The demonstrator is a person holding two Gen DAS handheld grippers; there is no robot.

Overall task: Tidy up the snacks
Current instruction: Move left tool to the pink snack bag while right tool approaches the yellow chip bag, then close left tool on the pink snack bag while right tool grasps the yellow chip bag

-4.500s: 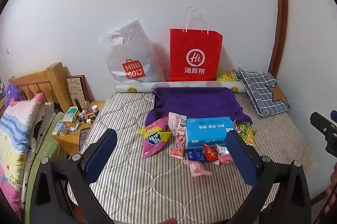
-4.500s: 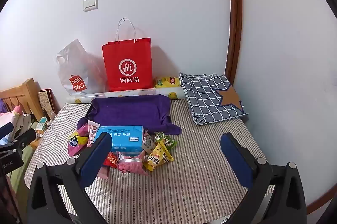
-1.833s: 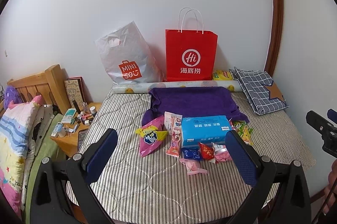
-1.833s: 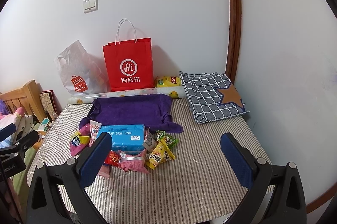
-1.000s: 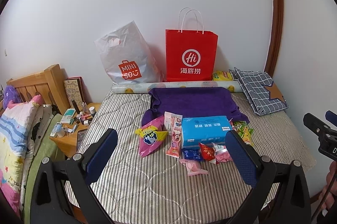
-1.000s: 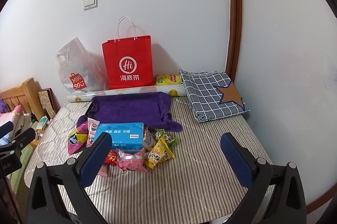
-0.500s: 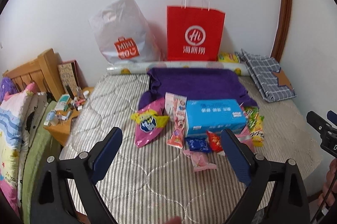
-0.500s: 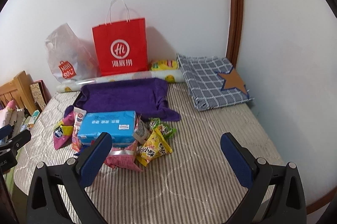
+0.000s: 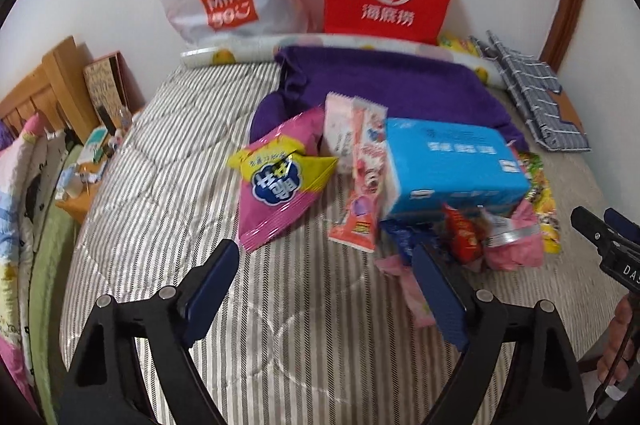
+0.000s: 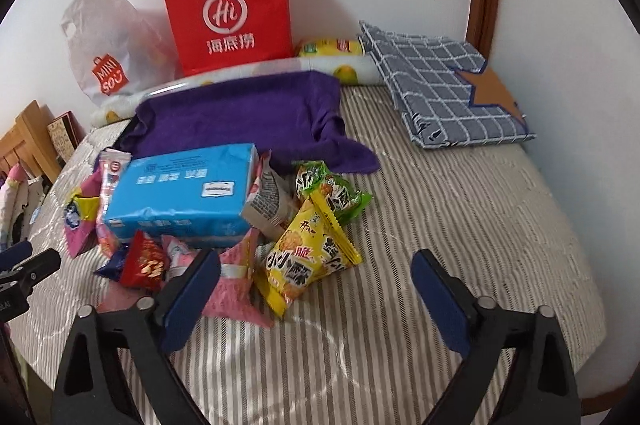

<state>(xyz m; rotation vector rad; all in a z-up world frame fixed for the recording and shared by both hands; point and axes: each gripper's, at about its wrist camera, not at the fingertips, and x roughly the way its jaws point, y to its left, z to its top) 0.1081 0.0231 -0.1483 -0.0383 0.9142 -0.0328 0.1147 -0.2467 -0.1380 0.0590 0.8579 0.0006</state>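
Snacks [image 10: 308,257] lie heaped round the blue box [image 10: 180,193], so I aim at the edges; my left gripper [image 9: 324,285] and right gripper [image 10: 316,289], both empty, are narrowing.

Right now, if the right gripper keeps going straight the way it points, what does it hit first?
Probably bare striped mattress. The right gripper, jaws closing on nothing, aims just right of the yellow snack packet; depth is unclear, so its left finger might clip it.

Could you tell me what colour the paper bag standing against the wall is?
Red with white lettering; the paper bag shows best in the right wrist view.
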